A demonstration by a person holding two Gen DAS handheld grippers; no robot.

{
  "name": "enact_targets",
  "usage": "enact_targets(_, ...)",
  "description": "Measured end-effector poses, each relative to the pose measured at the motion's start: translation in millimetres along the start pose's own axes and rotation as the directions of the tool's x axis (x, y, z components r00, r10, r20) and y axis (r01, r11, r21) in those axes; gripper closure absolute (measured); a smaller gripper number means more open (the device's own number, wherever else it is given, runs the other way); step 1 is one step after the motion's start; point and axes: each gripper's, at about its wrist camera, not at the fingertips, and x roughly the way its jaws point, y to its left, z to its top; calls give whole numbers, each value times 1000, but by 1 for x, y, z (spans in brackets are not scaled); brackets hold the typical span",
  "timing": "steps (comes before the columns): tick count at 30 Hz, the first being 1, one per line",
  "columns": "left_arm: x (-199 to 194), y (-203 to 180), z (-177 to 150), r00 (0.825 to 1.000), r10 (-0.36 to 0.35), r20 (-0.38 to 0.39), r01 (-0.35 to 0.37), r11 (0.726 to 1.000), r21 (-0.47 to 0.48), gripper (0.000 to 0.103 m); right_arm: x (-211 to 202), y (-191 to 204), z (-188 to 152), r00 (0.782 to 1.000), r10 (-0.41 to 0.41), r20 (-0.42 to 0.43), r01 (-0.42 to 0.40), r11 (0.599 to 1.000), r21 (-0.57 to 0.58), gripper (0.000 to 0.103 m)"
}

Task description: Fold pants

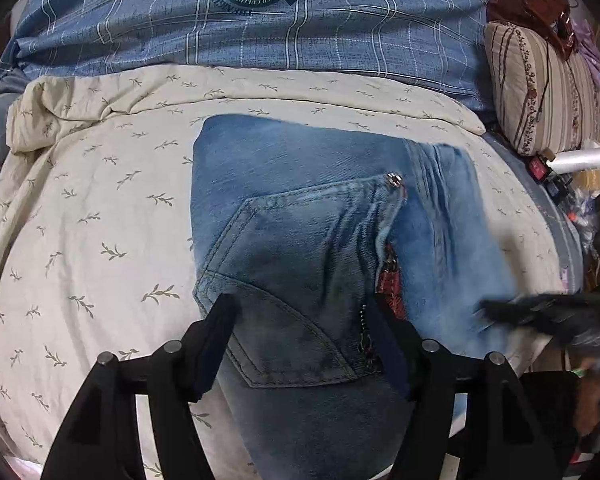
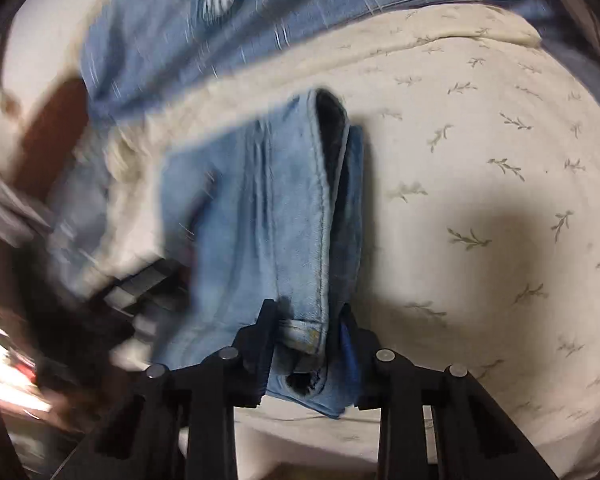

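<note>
My right tool (image 2: 306,344) is clamped on the hem end of the jeans (image 2: 260,208), whose leg runs straight away from it toward the bed's far edge. My left tool (image 1: 304,344) is spread over the seat pocket (image 1: 296,280), gripping nothing.

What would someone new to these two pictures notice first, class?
First, the blue jeans lying folded on the cream leaf-print quilt, back pocket up, with the left gripper poised open over them. In the right wrist view, the right gripper has its jaws closed on a hemmed trouser leg end. Behind lies a blue checked cover.
</note>
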Motion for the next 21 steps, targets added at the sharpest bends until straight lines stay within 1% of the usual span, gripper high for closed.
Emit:
enact_targets(1, -4, 0, 0, 1000, 3, 6, -3, 1000, 2, 33, 4, -8, -2, 1000, 27, -10, -26, 999, 32, 65)
enact_targets(2, -10, 1, -1, 1000, 8, 14, -8, 1000, -1, 33, -2, -15, -2, 998, 54, 14, -55, 996, 76, 51)
enact_targets(3, -16, 3, -2, 1000, 9, 22, -9, 1000, -5, 33, -9, -15, -2, 998, 53, 33, -56, 995, 79, 42)
enact_targets(4, -22, 5, -2, 999, 12, 35, -12, 1000, -10, 33, -14, -15, -3, 998, 43, 49, -46, 996, 76, 28)
enact_targets(5, -29, 7, -4, 998, 19, 52, -19, 1000, -18, 33, -22, -14, -5, 997, 33, 75, -38, 997, 65, 27)
enact_targets(7, -39, 11, -6, 996, 36, 77, -33, 999, -35, 31, -40, -12, -5, 991, 52, 124, -60, 996, 61, 27)
enact_targets(10, -47, 18, -10, 993, 80, 90, -76, 996, -51, 30, -62, -5, -4, 979, 71, 190, -85, 994, 65, 27)
enact_targets(12, -49, 22, -12, 991, 97, 91, -92, 994, -56, 30, -69, 8, -1, 969, 108, 221, -120, 992, 42, 27)
enact_targets(14, -48, 26, -15, 989, 119, 84, -114, 992, -63, 30, -68, 25, 7, 953, 186, 238, -191, 982, -2, 27)
enact_targets(15, -48, 28, -16, 990, 119, 80, -114, 991, -66, 30, -65, 31, 7, 948, 221, 231, -221, 975, -23, 27)
enact_targets(16, -48, 30, -17, 990, 117, 75, -112, 991, -69, 30, -60, 34, 7, 947, 232, 222, -231, 972, -32, 27)
enact_targets(17, -47, 32, -17, 990, 119, 69, -114, 991, -73, 30, -51, 38, 7, 951, 232, 205, -230, 973, -34, 27)
enact_targets(18, -47, 33, -18, 990, 123, 70, -117, 990, -79, 30, -35, 34, 6, 966, 208, 154, -207, 978, -18, 27)
enact_targets(19, -47, 34, -18, 990, 120, 70, -114, 990, -83, 30, -8, 26, 7, 988, 147, 58, -148, 989, 14, 27)
enact_targets(20, -46, 35, -19, 991, 114, 67, -108, 991, -83, 30, 10, 16, 7, 992, 125, 1, -125, 991, 53, 30)
enact_targets(21, -47, 38, -19, 993, 101, 64, -95, 992, -84, 30, 8, 11, 4, 991, 134, 26, -135, 988, 69, 31)
